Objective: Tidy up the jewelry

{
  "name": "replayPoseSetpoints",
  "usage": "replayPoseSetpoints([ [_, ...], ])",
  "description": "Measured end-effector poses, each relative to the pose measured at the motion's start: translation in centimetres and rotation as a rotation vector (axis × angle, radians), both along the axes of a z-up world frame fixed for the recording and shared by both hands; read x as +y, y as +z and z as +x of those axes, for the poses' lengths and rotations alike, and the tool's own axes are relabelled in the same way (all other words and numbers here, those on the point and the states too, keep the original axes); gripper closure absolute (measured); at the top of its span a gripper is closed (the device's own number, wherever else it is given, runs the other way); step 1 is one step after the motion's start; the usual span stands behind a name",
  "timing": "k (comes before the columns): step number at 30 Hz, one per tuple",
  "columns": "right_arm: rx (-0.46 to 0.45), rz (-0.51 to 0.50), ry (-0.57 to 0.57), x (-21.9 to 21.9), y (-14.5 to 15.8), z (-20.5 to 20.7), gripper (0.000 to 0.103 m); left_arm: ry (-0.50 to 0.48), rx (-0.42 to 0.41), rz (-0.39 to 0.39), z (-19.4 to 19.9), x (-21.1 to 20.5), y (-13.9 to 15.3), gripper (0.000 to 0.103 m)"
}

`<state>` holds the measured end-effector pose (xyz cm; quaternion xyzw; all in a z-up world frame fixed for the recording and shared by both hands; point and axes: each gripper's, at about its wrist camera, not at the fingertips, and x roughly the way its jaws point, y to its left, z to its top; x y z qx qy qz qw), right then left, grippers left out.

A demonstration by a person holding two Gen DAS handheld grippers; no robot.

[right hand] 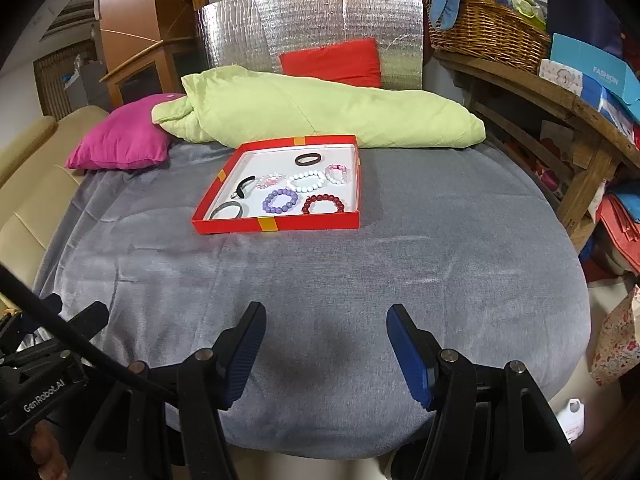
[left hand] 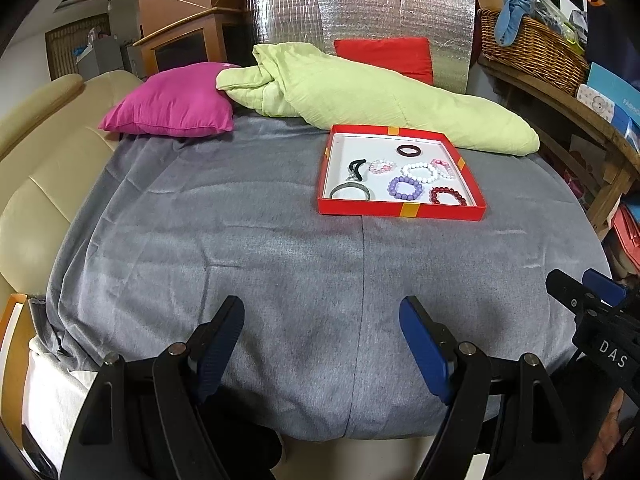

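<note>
Left gripper (left hand: 322, 340): held low at the near edge of the grey cloth (left hand: 248, 248), fingers pointing forward toward the far side — jaws spread wide, nothing between them.
Right gripper (right hand: 326, 346): same low, level pose beside the left one, aimed across the cloth; jaws released, gap empty. Its black body also shows at the right edge of the left wrist view.
Red tray (right hand: 276, 225): flat on the cloth, well apart from both grippers, ahead of them, its far edge just beside the green quilt (right hand: 320, 116).
Tray contents: purple bead bracelet (right hand: 280, 201) and dark red bead bracelet (right hand: 323, 204) toward the near wall; white bead bracelet (right hand: 306, 181) mid-tray; two pink-and-white bead bracelets either side of it; dark bangle (right hand: 308, 159) toward the far wall; grey bangle (right hand: 227, 211) in the near left corner; a black curved piece (right hand: 245, 185) behind it.
Surroundings: magenta pillow (left hand: 172, 104) at far left, wicker basket (left hand: 532, 48) on a wooden shelf at right.
</note>
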<state>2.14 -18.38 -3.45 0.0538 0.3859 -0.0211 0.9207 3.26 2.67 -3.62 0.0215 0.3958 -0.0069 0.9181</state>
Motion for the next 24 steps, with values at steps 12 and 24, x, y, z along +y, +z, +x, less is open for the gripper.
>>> replayPoseSetpoints([
  [12,0.021,-0.014,-0.005,0.2,-0.5,1.6,0.036,0.001,0.02,-0.002,1.4,0.1,-0.6,0.023],
  [24,0.037,0.008,-0.127,-6.9,-2.4,8.6,0.031,0.062,0.012,-0.035,8.7,3.6,-1.0,0.023],
])
